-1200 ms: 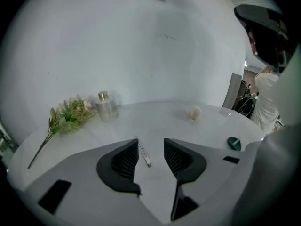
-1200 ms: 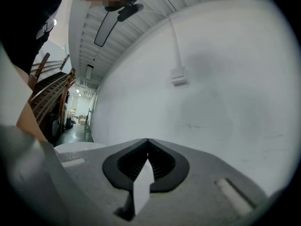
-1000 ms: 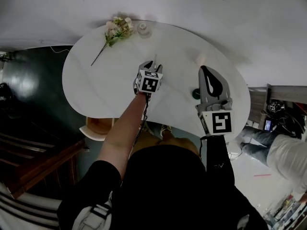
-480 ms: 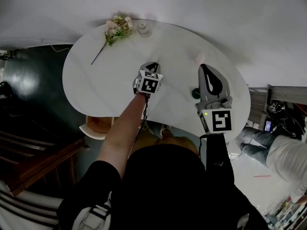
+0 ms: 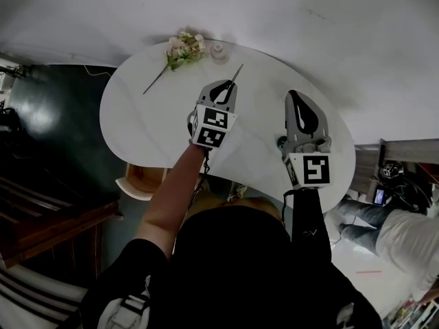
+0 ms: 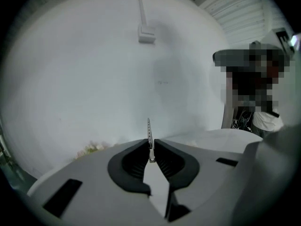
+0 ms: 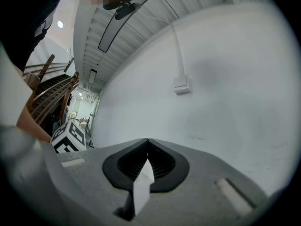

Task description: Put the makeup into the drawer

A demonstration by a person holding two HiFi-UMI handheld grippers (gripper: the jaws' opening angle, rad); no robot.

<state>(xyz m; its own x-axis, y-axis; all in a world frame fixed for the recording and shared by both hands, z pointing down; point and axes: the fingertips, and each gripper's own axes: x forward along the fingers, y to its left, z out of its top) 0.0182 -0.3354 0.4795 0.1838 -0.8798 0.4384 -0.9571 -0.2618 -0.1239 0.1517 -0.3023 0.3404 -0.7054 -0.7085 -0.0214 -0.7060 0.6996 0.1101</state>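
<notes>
My left gripper (image 5: pixel 230 83) is raised above the white oval table (image 5: pixel 151 115) and shut on a thin silvery makeup stick (image 5: pixel 237 72) that pokes out past its tips toward the wall. In the left gripper view the stick (image 6: pixel 149 134) stands upright, pinched between the dark pads (image 6: pixel 136 160), with only the wall behind it. My right gripper (image 5: pixel 293 96) hovers over the table's right part, shut and empty. Its jaws (image 7: pixel 148 141) meet with nothing between them. A dark round thing (image 5: pixel 279 141) peeks out beside the right gripper, mostly hidden.
A bunch of pale flowers (image 5: pixel 184 48) and a small white jar (image 5: pixel 219 51) lie at the table's far edge by the wall. A tan, white-rimmed thing (image 5: pixel 139 181) shows under the table's near left edge. A person (image 5: pixel 405 228) is at the far right.
The left gripper's jaws closed on the thin stick and rose with it off the table. The right gripper rose slightly and stayed shut.
</notes>
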